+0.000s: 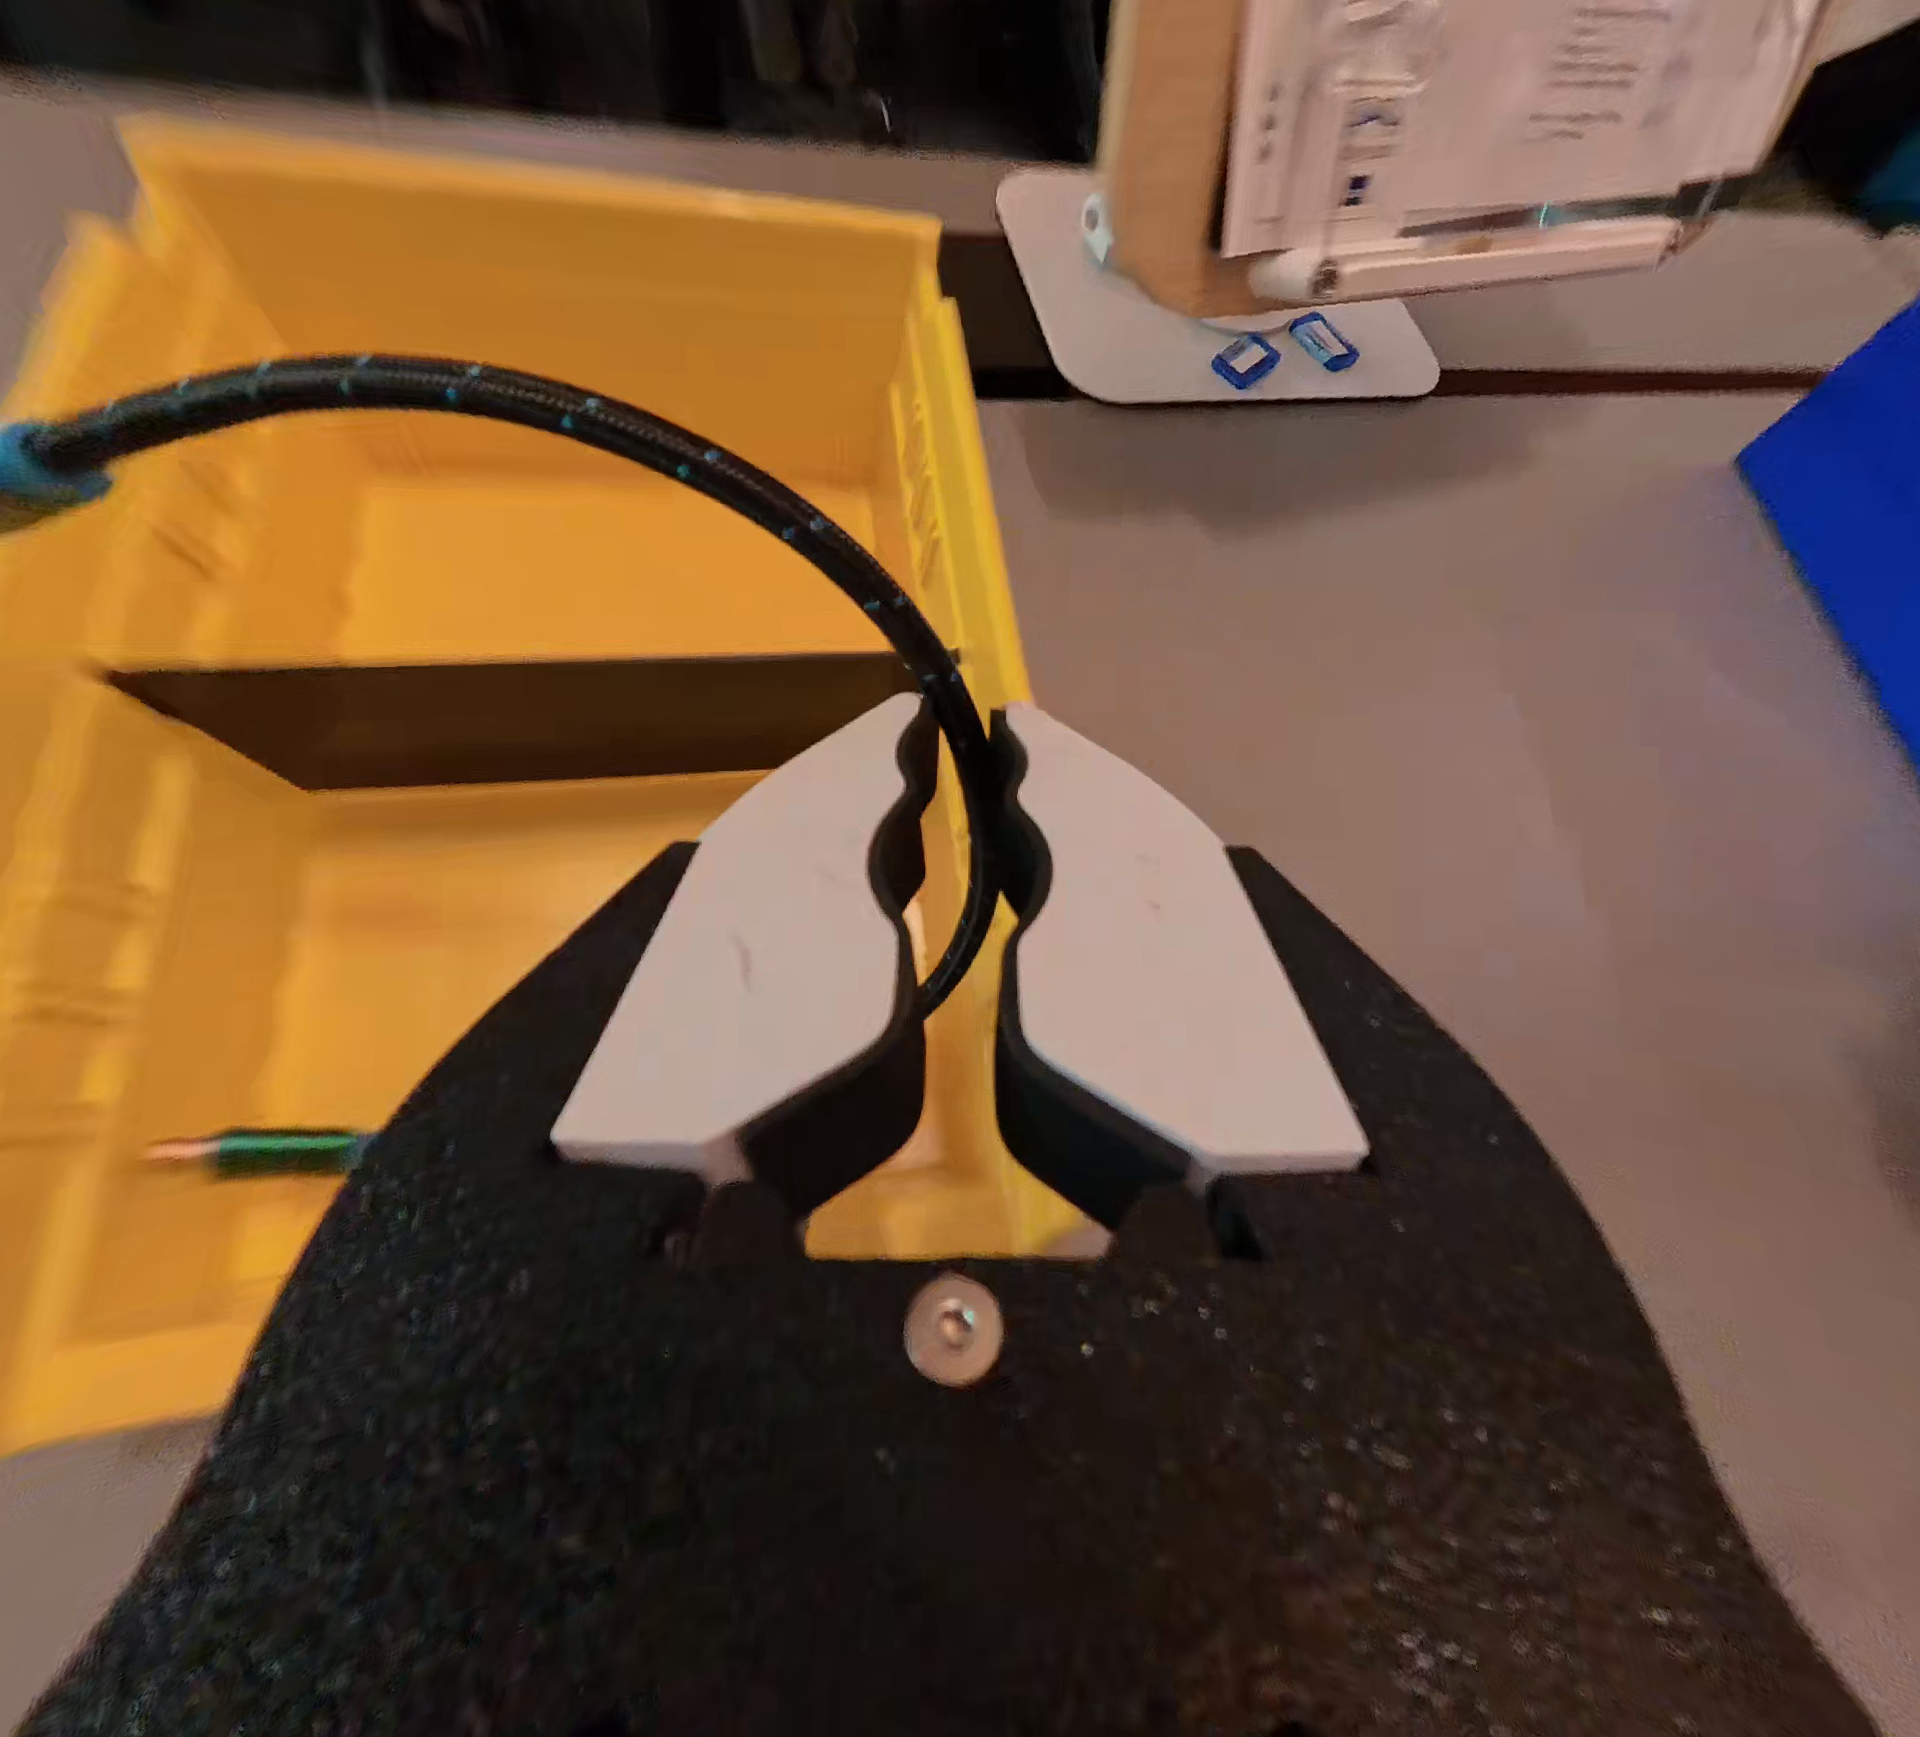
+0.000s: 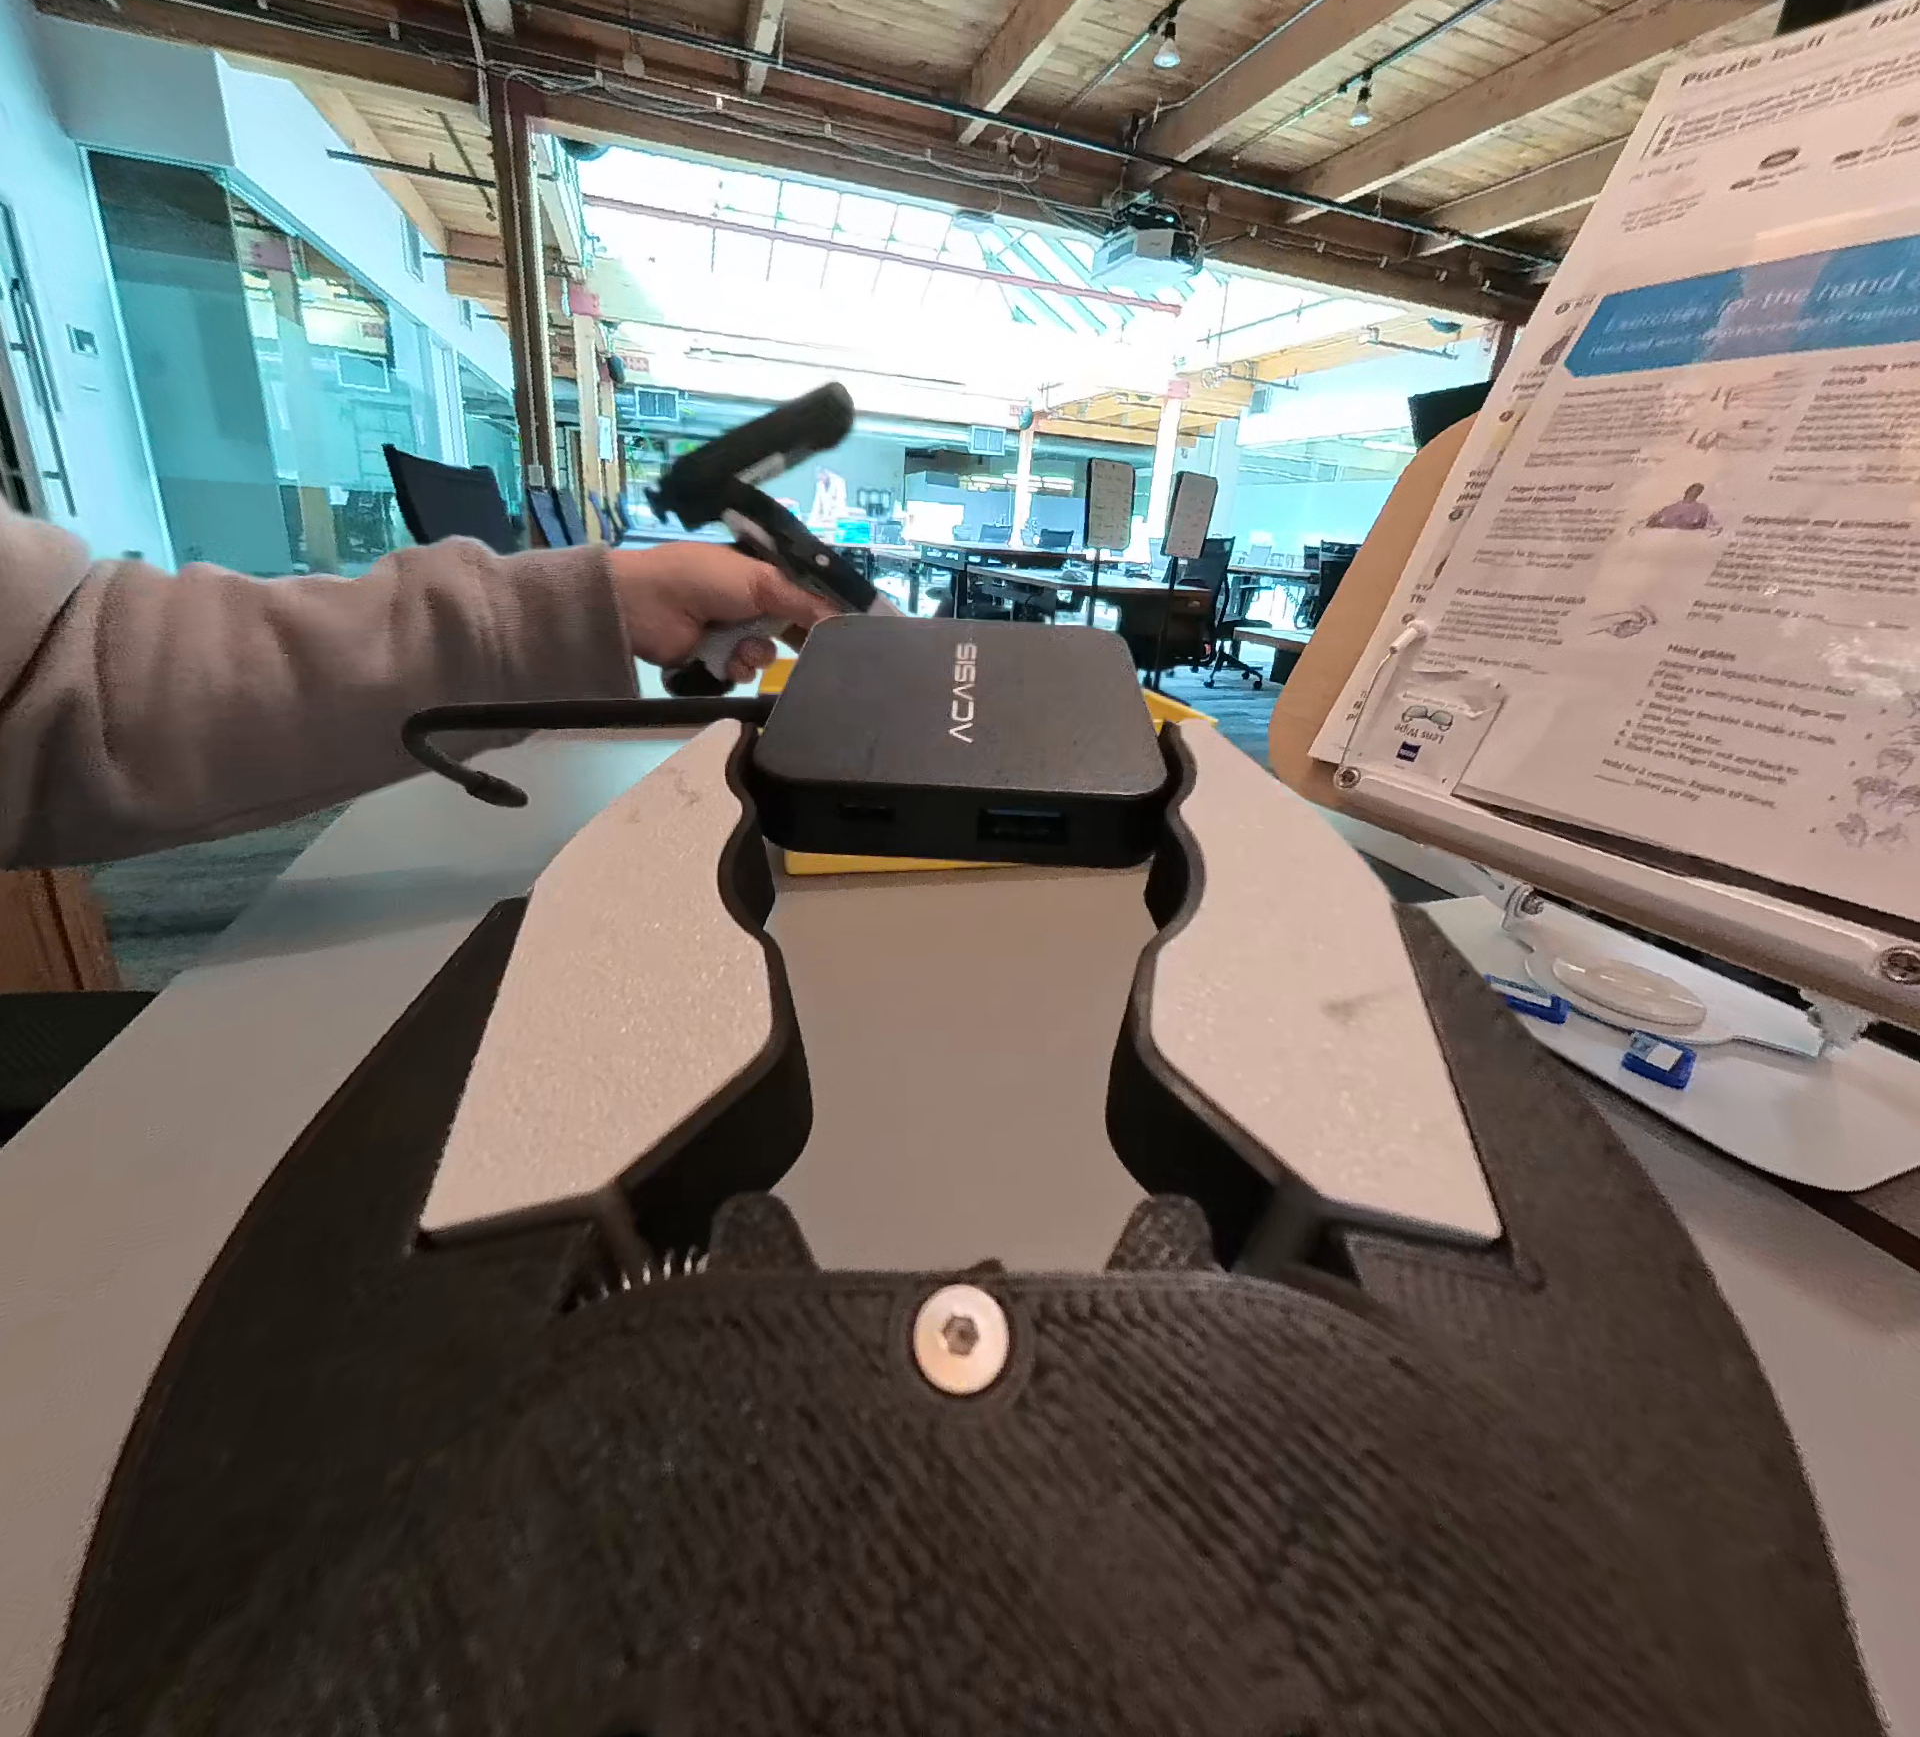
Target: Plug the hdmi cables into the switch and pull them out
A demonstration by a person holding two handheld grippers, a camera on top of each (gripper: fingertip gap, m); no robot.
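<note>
Grippers total two: left gripper (image 1: 961, 731) clamps one braided HDMI cable (image 1: 582, 414) above one yellow bin (image 1: 540, 316), right gripper (image 2: 961, 752) grasps one black switch (image 2: 961, 711).

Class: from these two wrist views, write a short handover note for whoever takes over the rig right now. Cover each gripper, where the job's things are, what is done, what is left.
Left gripper: jaws shut on the black braided HDMI cable, which arcs left over the yellow bin; its blue-collared plug is at the frame edge, free.
Right gripper: jaws shut on the black switch, held above the table, two front ports showing.
Done: both parts picked up.
Left: nothing shows in the visible ports, so plug in, then pull out.
</note>
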